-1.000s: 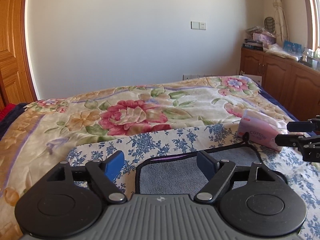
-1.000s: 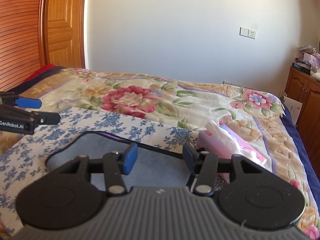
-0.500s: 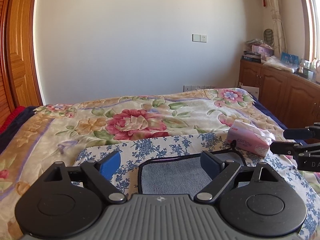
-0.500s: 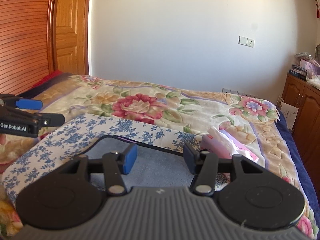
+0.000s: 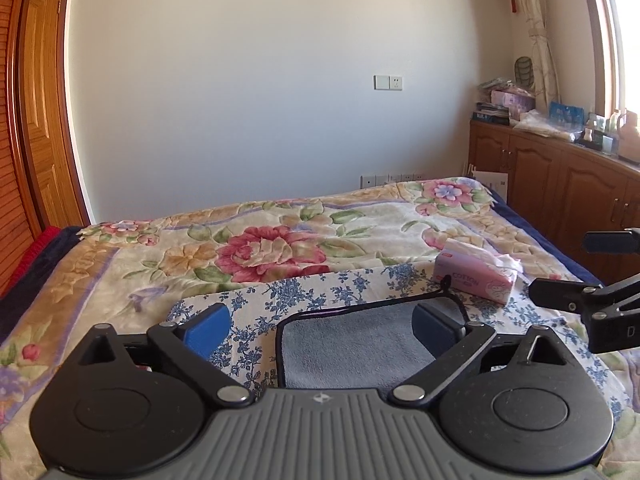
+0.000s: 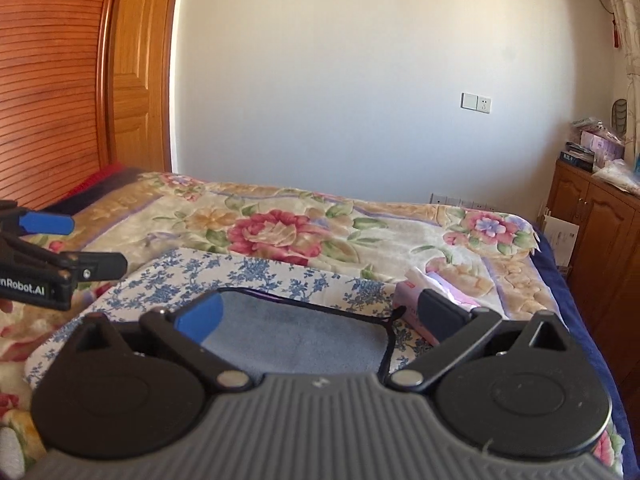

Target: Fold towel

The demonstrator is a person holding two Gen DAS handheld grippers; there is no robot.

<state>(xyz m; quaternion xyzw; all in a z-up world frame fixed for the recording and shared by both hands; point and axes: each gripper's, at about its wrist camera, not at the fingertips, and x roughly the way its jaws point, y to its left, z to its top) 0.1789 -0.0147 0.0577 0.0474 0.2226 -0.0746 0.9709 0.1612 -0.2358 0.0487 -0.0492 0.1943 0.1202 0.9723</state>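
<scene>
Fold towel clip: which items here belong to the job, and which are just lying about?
Job: grey towel, left gripper, right gripper, both open.
Lying about: tissue pack, blue-flowered cloth under the towel, floral blanket, cabinet clutter.

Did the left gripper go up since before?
Yes. The left gripper rose and tipped up: the wall socket sits lower in its view, and more wall shows.

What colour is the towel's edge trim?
Black, around the grey towel; clearest in the left wrist view.
</scene>
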